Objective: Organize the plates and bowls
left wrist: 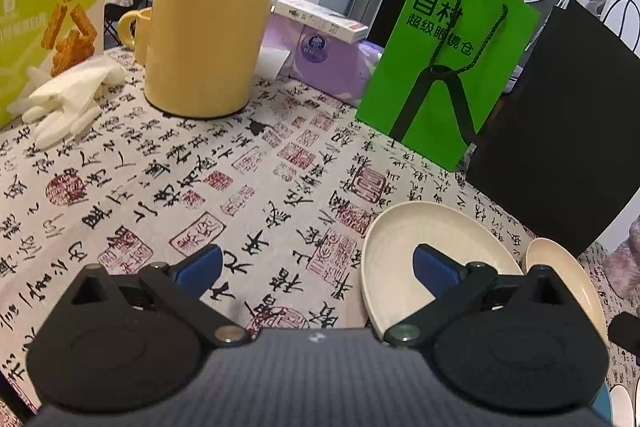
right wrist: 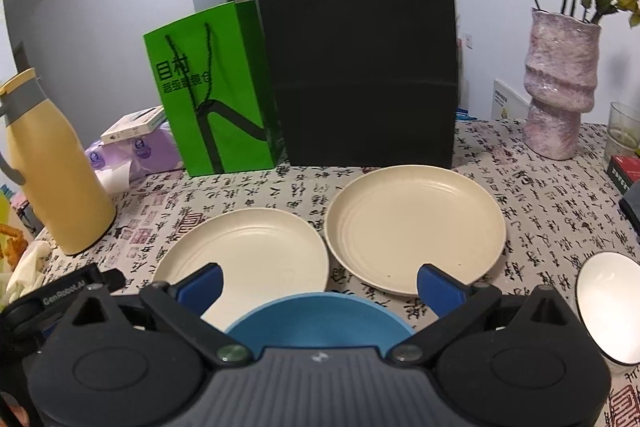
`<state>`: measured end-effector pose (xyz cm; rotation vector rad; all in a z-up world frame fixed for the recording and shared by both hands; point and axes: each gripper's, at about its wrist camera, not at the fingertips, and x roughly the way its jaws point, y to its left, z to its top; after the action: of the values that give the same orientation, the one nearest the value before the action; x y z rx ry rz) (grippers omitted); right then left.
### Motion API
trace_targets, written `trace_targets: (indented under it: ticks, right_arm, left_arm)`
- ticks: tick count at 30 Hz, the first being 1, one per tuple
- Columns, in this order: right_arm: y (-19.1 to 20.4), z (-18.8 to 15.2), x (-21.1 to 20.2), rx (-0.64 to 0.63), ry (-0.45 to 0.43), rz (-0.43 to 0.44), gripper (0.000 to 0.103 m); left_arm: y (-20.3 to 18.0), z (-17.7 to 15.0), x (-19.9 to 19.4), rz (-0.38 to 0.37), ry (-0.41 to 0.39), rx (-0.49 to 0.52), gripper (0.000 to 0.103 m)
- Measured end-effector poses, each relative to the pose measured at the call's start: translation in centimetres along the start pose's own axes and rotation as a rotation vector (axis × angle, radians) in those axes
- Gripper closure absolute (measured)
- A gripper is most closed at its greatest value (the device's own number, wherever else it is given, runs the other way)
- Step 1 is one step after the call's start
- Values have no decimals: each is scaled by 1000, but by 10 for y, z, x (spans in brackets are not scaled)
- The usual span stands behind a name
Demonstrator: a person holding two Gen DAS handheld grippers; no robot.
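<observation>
Two round cream plastic plates low in the right wrist view: left cream plate [right wrist: 256, 251] just left of centre, right cream plate [right wrist: 416, 227] a little higher, rims near-touching or touching, hard to call. Round blue bowl [right wrist: 320, 315] at bottom centre, nearest the camera, its rim overlapping the left plate in the picture. White bowl with dark rim [right wrist: 608, 303] at the lower right edge, apart from the rest. All resting on the calligraphy-print tablecloth [right wrist: 540, 195]. Right gripper [right wrist: 320, 283] hanging above the blue bowl, blue pads [right wrist: 202, 287] spread wide, nothing between them. Left gripper [left wrist: 318, 269] lower centre of its own view, also spread wide and empty, over bare cloth, with the left cream plate [left wrist: 396, 247] just off its right pad. Nothing stacked yet, by the look of it. Probably a plate-on-plate stack first: best to come in low and level, one pad under the rim and one over, closing on the near edge. Worth lifting clear before crossing, to avoid nudging the neighbouring plate. Behind, centre frame, tall black paper bag [right wrist: 360, 51] and green paper bag [right wrist: 216, 95]; yellow thermos jug [right wrist: 52, 171] at the left edge; pink ceramic vase [right wrist: 560, 87] upper right, all worth a wide berth.
</observation>
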<state>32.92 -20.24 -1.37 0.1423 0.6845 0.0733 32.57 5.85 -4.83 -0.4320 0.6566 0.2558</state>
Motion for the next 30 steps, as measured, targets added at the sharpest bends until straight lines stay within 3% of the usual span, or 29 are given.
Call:
trace_targets:
  ticks: [10, 15, 18, 23, 30]
  right_arm:
    - [3, 17, 24, 35, 57, 7, 1]
    - [4, 22, 48, 18, 107, 12, 10]
    - [7, 23, 64, 9, 153, 14, 22]
    - [4, 22, 84, 25, 220, 16, 49]
    - [1, 18, 103, 43, 275, 7, 64]
  left_arm:
    - [4, -1, 9, -32, 52, -18, 0]
    - [1, -4, 13, -35, 57, 6, 0]
    - [-3, -6, 15, -35, 56, 27, 2]
    - [-11, -13, 22, -52, 71, 66, 18]
    - [-12, -18, 34, -77, 90, 79, 47]
